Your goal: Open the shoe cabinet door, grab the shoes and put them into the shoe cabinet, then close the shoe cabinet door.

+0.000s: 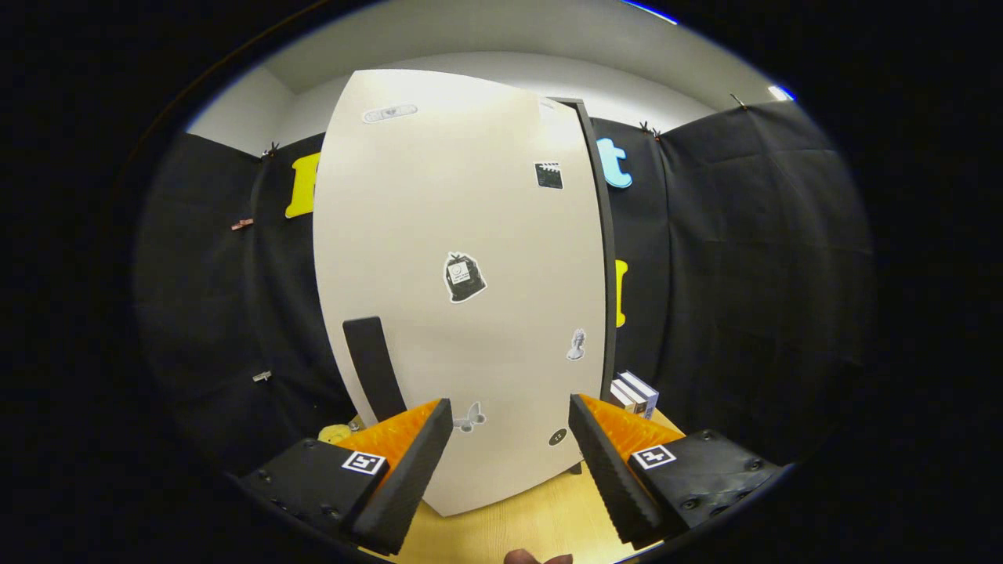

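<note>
The tall cream shoe cabinet door [462,235] stands straight ahead of my gripper [509,427], bearing several small stickers. A black vertical handle [374,366] sits low on the door's left side, just beyond my left finger [407,462]. The door looks shut or nearly shut against the dark cabinet edge [603,258] on its right. My fingers stand wide apart and open with nothing between them. The cabinet rests on a light wooden table [533,517].
A small stack of boxes [636,393] lies right of the cabinet's foot, behind my right finger. A yellow soft object [335,432] peeks out left of the cabinet. A fingertip [537,558] shows at the table's near edge. Black cloth walls surround the cabinet.
</note>
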